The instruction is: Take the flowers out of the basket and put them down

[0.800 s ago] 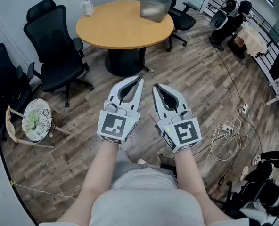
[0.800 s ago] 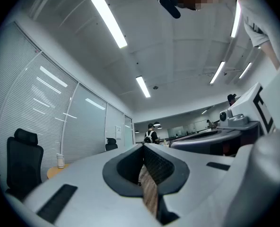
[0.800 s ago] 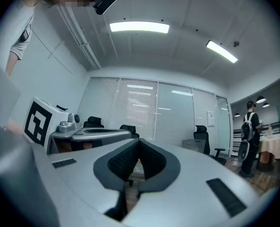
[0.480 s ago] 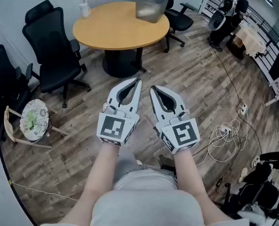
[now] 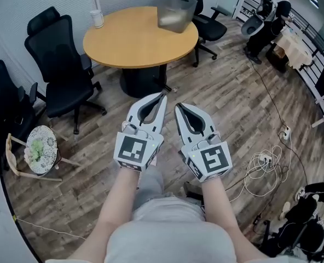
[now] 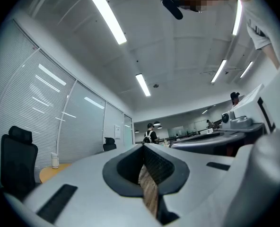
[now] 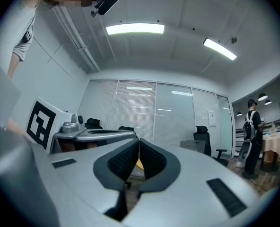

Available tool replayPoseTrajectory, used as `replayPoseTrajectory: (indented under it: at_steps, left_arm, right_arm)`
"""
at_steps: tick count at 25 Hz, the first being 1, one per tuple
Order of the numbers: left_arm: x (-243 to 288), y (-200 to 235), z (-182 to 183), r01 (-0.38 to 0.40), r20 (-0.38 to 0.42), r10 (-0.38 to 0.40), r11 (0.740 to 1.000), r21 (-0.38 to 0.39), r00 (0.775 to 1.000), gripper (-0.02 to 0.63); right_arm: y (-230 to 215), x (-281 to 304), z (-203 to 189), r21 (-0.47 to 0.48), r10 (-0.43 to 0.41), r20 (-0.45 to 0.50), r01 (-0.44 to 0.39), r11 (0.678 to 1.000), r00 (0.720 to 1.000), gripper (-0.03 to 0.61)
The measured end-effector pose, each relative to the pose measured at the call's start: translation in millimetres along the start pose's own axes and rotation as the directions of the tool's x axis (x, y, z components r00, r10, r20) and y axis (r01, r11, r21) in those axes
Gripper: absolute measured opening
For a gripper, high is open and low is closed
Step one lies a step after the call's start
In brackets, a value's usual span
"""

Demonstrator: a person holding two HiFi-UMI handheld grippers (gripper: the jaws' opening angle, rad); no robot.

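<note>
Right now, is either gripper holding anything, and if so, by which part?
Nothing is held. The left gripper and the right gripper both have their jaws shut together, with nothing between them.

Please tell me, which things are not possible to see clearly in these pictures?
1. Grey basket on the round table, head view: far and blurred; its contents do not show.
2. Green thing on the small chair, head view: too small to name.
3. Left gripper view: the left gripper hides most of the table with its own body.
</note>
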State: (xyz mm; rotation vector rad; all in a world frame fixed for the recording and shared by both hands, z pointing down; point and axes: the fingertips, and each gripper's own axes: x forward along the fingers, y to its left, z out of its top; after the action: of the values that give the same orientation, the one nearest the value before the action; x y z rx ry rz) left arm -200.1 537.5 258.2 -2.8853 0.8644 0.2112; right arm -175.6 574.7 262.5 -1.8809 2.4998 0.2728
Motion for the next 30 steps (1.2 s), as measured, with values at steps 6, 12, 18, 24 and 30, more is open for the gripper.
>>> replayPoseTrajectory:
  at_steps: [6,12,18,24,30]
  left_arm:
    - [51,39,-6,0.022,0.011,-0.022,1.000,0.015,1.000,0.005]
    - [105,93,-15,0.035,0.006,-0.035,0.999,0.015,0.999,0.005]
    - [144,128,-27,0.056,0.007,-0.056,0.998,-0.016,0.998,0.005]
    - [173,159,-41,0.074,-0.009,-0.074,0.997,-0.006,0.997,0.005]
    - [197,185,-53,0.091,-0.014,-0.091,0.996,-0.001,0.996,0.005]
  right_arm:
    - [-33,56,-5,-0.006,-0.007,0.011,0.007,1.000,1.000,0.026]
    - [-68,121,-14,-0.004,-0.027,-0.001,0.027,1.000,1.000,0.026]
    - [-95,164,-26,-0.006,-0.044,-0.023,0.043,0.999,0.999,0.026]
    - [-115,207,-37,-0.001,-0.054,-0.032,0.054,0.999,0.998,0.026]
    - [-127,242,-45,-0.006,-0.049,-0.032,0.049,0.999,0.998,0.026]
